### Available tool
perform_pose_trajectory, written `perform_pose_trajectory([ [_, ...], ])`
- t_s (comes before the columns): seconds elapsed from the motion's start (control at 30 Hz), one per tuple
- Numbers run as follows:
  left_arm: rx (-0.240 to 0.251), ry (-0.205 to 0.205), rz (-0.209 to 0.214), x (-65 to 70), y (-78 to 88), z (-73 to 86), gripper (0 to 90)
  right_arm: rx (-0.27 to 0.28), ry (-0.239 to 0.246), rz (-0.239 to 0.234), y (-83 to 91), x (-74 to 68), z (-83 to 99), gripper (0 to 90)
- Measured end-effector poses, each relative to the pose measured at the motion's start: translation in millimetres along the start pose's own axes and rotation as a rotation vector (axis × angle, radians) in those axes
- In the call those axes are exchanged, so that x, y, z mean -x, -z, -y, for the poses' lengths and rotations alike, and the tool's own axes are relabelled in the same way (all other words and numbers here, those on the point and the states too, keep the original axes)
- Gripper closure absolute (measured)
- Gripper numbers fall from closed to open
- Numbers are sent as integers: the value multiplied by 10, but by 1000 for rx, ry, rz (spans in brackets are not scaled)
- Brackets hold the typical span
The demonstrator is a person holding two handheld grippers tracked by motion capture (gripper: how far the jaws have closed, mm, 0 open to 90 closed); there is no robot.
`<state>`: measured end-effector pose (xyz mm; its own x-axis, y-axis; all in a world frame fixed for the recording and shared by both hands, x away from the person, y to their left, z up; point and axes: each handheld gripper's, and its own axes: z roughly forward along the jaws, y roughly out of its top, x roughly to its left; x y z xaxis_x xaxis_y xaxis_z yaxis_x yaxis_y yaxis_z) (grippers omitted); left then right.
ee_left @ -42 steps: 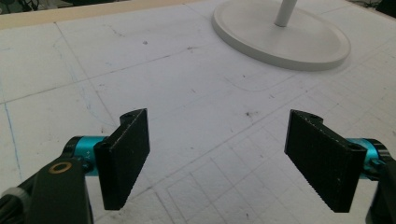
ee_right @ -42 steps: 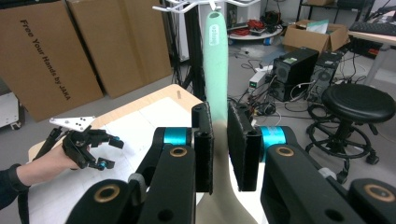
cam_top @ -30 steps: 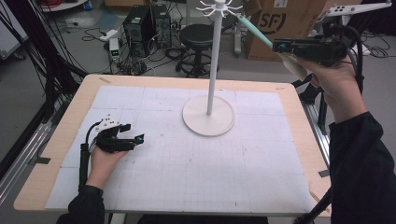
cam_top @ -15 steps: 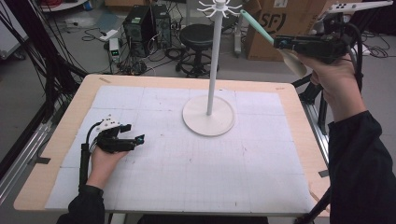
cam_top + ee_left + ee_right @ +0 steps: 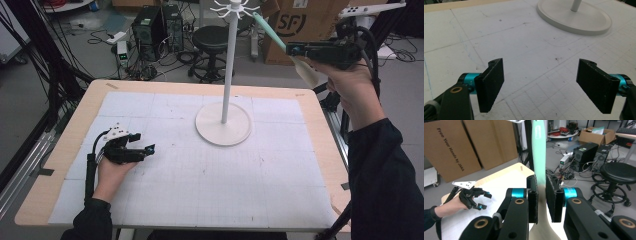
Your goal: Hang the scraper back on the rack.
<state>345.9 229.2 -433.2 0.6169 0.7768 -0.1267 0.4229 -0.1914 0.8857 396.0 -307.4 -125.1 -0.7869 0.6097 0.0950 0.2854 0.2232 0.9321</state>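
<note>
Right hand-held gripper (image 5: 292, 49) raised beside bench (image 5: 310, 107), clamped on one mint-handled spatula (image 5: 539, 150), handle tip near hooks atop one white stand (image 5: 227, 75). Left hand-held gripper (image 5: 150, 148) rests on bench, jaws wide, empty.

Your left tongs (image 5: 540, 85) have flat black ribbed pads (image 5: 491, 83) on turquoise barrels, brass-ringed black links below. A grey three-cornered plate tops them, a black cable trails back. Your sleeves (image 5: 385, 175) are dark.
</note>
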Motion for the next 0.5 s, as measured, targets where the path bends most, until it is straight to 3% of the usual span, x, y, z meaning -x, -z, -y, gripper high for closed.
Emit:
perform_pose_trajectory([
  [0.5, -7, -1, 6, 1, -11, 4, 229, -61, 5, 13, -223, -33, -3, 803],
])
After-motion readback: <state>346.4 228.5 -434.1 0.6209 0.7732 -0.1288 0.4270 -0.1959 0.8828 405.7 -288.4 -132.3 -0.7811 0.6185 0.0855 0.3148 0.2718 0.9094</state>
